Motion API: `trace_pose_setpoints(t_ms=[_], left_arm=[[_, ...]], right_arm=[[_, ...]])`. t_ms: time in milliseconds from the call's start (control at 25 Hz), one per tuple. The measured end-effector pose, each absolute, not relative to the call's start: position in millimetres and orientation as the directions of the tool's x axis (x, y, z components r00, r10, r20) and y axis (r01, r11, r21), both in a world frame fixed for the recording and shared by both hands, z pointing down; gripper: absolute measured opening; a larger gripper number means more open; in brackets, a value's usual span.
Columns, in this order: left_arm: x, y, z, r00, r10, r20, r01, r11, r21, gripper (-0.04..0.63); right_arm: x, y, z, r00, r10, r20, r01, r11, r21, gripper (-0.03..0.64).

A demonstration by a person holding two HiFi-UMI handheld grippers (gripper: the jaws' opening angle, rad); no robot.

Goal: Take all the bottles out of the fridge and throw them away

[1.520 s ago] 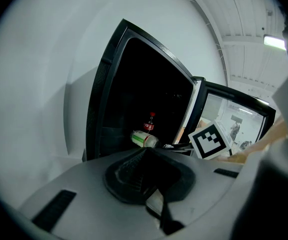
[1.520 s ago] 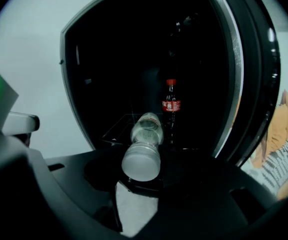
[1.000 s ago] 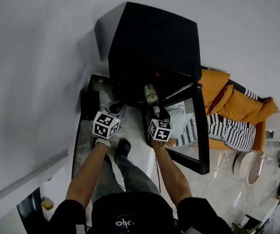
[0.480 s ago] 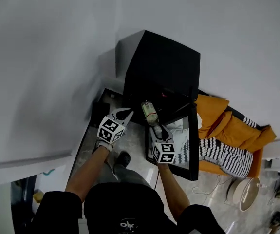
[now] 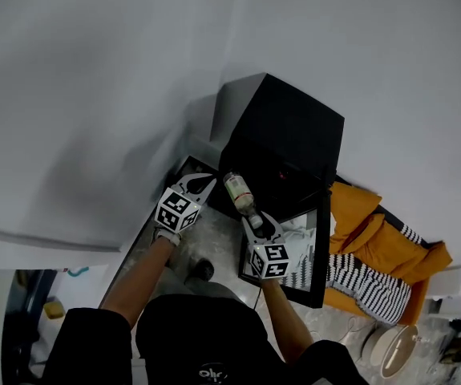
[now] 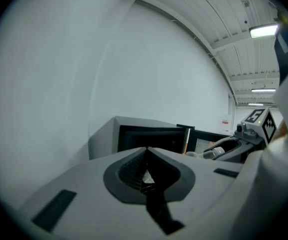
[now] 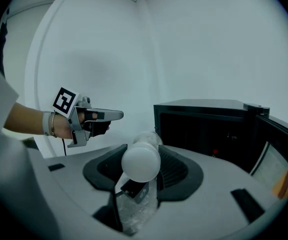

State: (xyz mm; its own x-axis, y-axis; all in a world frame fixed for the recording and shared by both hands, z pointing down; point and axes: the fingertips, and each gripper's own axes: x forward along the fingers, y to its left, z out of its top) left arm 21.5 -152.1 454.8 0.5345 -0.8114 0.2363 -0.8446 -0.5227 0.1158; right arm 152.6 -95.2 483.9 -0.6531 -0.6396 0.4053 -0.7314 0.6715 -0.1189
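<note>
Right gripper (image 7: 142,149): jaws pinching the bottle, one pad on each side of it.
Bottle (image 7: 140,160): clear plastic, held out of the fridge in the air. Its white rounded end faces back along the jaws and its body reaches forward past their tips.
Left gripper (image 6: 146,159): jaws pressed together with nothing between them. It sits off to the right gripper's left, apart from it.
Fridge (image 7: 204,129): black with a dark interior, ahead of both grippers and just right of the held bottle.
Fridge door (image 5: 321,239): glass-fronted and swung open on the right gripper's right.
Wall (image 6: 149,74): pale, behind the fridge.
</note>
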Motion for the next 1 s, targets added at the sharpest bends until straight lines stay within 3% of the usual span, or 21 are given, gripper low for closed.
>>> trace_pose_setpoints(t_ms=[1000], left_arm=[[-146.7,-78.2,498.1,0.329,-0.894,0.305,-0.943,-0.296,0.150,0.002]], right_arm=[[5.7,-74.9,525.8,-0.758,-0.469,0.454,-0.590,0.789,-0.170,0.198]])
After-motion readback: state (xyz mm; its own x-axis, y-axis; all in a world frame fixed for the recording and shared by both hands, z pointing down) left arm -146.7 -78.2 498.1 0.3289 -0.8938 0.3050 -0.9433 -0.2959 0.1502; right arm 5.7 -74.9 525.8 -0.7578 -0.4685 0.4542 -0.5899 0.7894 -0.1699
